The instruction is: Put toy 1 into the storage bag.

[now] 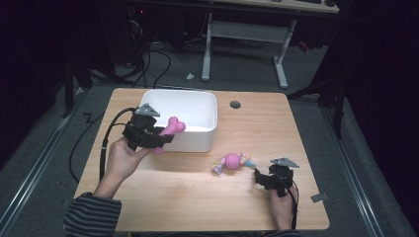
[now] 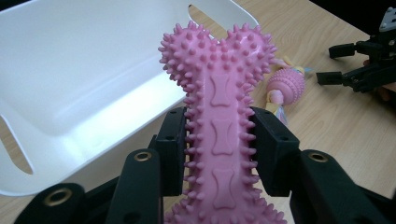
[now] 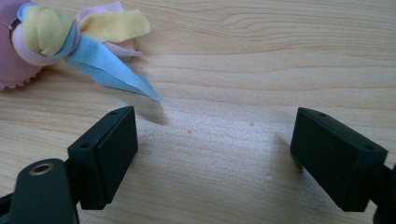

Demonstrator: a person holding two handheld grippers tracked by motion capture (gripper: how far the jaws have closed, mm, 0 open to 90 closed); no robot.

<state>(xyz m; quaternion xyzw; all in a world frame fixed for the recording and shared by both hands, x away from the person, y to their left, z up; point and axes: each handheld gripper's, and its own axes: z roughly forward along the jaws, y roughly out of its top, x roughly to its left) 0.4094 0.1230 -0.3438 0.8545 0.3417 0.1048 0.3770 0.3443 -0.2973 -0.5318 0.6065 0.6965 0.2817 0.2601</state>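
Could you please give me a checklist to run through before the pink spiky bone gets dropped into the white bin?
1. Left gripper clamped on the pink bone at its shaft: ok.
2. Bone past the rim of the white bin: cannot tell.
3. Bin interior free: ok.
4. Right gripper open and apart from the bin: ok.
5. Pink ball toy on the table, outside the bone's path: ok.
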